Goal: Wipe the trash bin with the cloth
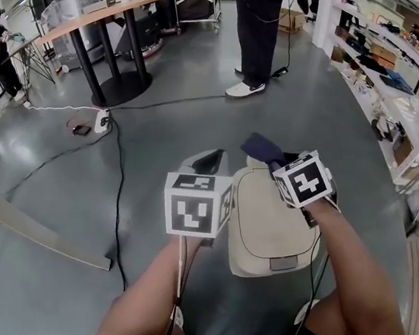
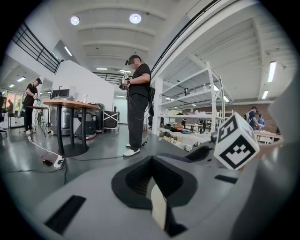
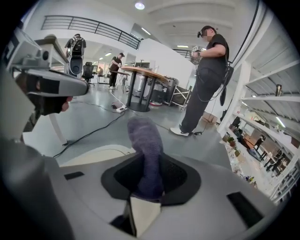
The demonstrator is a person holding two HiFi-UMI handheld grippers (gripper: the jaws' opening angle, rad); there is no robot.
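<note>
Two hand-held grippers hover over a cream trash bin point(image 1: 267, 228) standing on a grey workshop floor point(image 1: 188, 120), seen from the head view. The bin sits directly below the person's forearms, lid up, between the two marker cubes.

The right gripper point(image 1: 274, 163) has its jaws clamped on a dark blue cloth point(image 1: 260, 147). In the right gripper view the cloth point(image 3: 144, 140) rises from between the pinched jaws and curls over at the top, with the bin's pale lid point(image 3: 93, 154) just beyond, to the left. From the head view the cloth hangs over the far edge of the bin; whether it touches the lid cannot be told.

The left gripper point(image 1: 210, 157) has its jaws drawn together with nothing between them, as the left gripper view shows point(image 2: 151, 161). It is held by the bin's far left corner, just beside the right gripper.

Beyond the bin, a person in dark clothes and white shoes point(image 1: 259, 18) stands on the floor, hands raised at chest height in the left gripper view point(image 2: 138, 98). A round wooden table point(image 1: 102, 20) on a black pedestal stands to the left, a black cable point(image 1: 117, 190) trails across the floor from a white power strip point(image 1: 102, 121), and white shelves point(image 1: 387, 63) line the right wall.
</note>
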